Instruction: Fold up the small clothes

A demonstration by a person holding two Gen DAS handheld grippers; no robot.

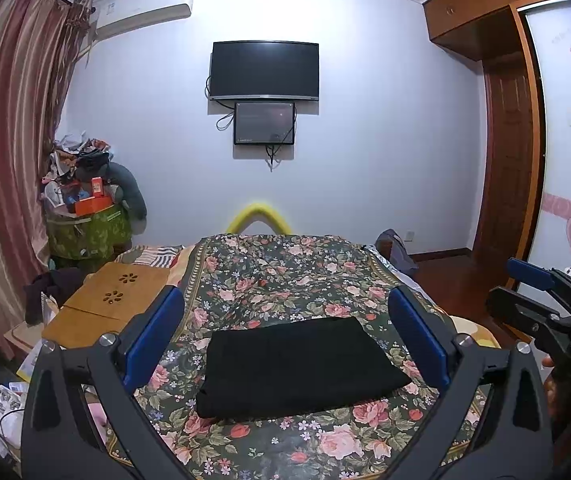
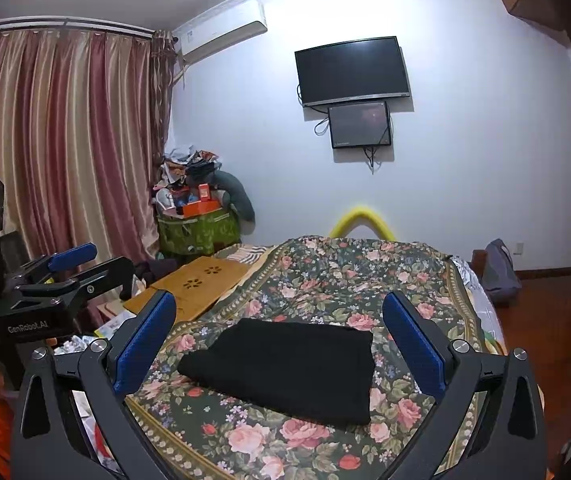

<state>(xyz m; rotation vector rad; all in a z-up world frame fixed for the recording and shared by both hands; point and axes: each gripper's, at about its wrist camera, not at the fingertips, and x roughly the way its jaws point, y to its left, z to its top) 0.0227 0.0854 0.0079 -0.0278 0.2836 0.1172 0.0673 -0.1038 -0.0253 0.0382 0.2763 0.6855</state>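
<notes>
Both tools are hanging above the near end of the bed, and neither one is gripping anything. The left tool [image 1: 285, 336] is standing with its blue pads spread wide, nothing between them. The right tool [image 2: 279, 340] is gaping just as wide, pads bare, also empty. In the left wrist view the right tool is showing at the right edge, off the cloth; in the right wrist view the left tool is sitting at the left edge, likewise clear of it.

Just beyond the fingertips, the black garment [image 1: 301, 368] is lying folded into a flat, roughly rectangular packet on the floral bedspread [image 1: 285, 272], touched by neither tool. It is resting near the front of the bed, about midway across.

Further out, a wooden lap tray [image 1: 113, 300] is sitting on the bed's left side. On the far wall a dark television [image 1: 264, 70] is hanging over a smaller screen [image 1: 264, 123], with striped curtains [image 2: 65, 140] covering the left.
</notes>
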